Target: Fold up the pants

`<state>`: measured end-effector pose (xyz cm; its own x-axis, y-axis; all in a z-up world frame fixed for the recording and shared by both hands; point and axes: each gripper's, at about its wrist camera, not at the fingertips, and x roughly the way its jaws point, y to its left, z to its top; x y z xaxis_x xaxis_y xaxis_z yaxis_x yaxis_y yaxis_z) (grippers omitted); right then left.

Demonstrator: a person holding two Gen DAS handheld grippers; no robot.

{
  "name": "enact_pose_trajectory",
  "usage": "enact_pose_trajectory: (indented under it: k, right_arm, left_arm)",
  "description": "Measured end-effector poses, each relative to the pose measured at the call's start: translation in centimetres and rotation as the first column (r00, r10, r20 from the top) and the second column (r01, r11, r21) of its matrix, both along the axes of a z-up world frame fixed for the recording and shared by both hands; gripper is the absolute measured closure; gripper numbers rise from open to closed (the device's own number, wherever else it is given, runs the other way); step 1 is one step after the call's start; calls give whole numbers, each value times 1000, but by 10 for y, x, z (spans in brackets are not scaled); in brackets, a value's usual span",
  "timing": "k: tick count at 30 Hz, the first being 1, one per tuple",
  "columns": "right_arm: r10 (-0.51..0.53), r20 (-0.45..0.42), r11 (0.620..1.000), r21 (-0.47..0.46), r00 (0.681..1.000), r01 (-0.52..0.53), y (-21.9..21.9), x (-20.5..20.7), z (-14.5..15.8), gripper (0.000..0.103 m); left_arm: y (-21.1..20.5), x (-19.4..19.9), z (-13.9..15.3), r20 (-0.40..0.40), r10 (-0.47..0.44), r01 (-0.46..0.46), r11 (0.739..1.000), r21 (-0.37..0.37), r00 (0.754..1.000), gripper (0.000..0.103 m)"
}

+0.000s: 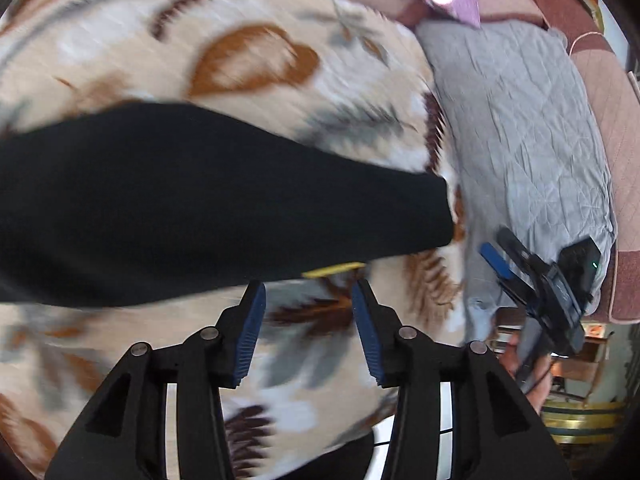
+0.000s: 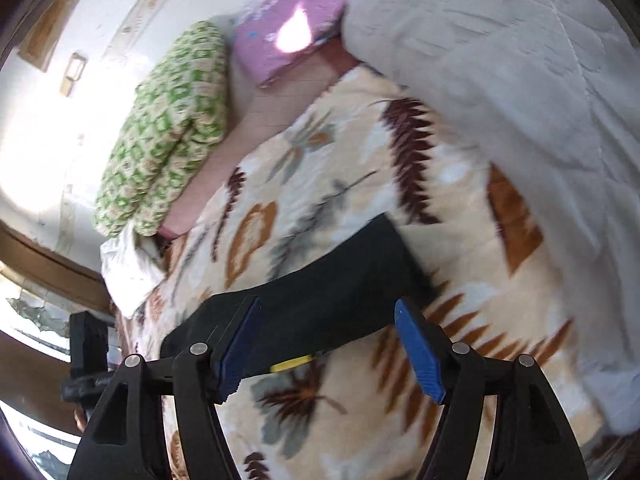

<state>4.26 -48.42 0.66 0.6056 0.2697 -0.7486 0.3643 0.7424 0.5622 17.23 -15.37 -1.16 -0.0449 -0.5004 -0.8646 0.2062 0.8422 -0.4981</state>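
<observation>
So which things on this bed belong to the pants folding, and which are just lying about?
Part of the job:
black pants
left gripper, open
right gripper, open

Just lying about:
leaf-patterned blanket, under the pants
grey quilt
purple pillow
green patterned pillow

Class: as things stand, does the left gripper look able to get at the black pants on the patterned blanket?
Probably yes. The left gripper is open, and the black pants lie just beyond its fingertips on the patterned blanket, with nothing between them.
</observation>
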Motion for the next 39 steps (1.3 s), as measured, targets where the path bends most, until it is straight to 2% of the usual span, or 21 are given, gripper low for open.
enact_pose_trajectory:
  k: [4, 8, 10, 13, 16, 20, 25, 27, 30, 33, 36, 39]
  right_arm:
    - [25, -31, 1000, 3, 999, -25, -18, 18, -27, 32]
    - [42, -47, 999, -17, 998, -43, -21, 43, -48, 32]
    - [77, -61, 997, -3, 995, -77, -22, 54, -57, 32]
    - [109, -88, 993, -28, 990, -112, -25, 63, -64, 32]
    - [116, -84, 992, -31, 990, -119, -30, 64, -64, 32]
    - [117, -67, 992, -37, 991, -120, -36, 59, -58, 32]
    - [130, -59, 991, -27, 990, -132, -42, 53, -56, 32]
    - [133, -52, 991, -18, 990, -134, -44, 52, -55, 32]
    - [139, -42, 990, -4, 989, -140, -47, 52, -55, 32]
    - [144, -30, 990, 7, 989, -144, -48, 52, -56, 32]
    - [149, -26, 989, 21, 988, -149, -48, 55, -59, 32]
    - [152, -34, 988, 36, 988, -150, -49, 60, -66, 32]
  left_arm:
    - [-31, -2, -21, -67, 31, -33, 999, -26, 997, 60]
    - [-48, -1, -25, -96, 69, -74, 996, -50, 993, 60]
    - [-56, -4, -26, -128, 86, -99, 990, -96, 988, 60]
    - [-73, -12, -27, -145, 96, -116, 984, -133, 985, 60]
    - [-86, -25, -38, -194, 139, -170, 973, -155, 971, 60]
    - [-94, -40, -61, -316, 231, -304, 930, -205, 920, 60]
    - [-96, -47, -86, -413, 344, -465, 853, -239, 844, 62]
    - [-98, -46, -92, -419, 384, -510, 823, -249, 823, 62]
    - [-102, -41, -95, -393, 422, -540, 801, -261, 817, 64]
    - [-108, -34, -94, -330, 434, -523, 811, -261, 838, 75]
    - [-105, -31, -99, -342, 445, -536, 807, -248, 828, 89]
    - [-106, -25, -103, -359, 444, -542, 804, -245, 821, 91]
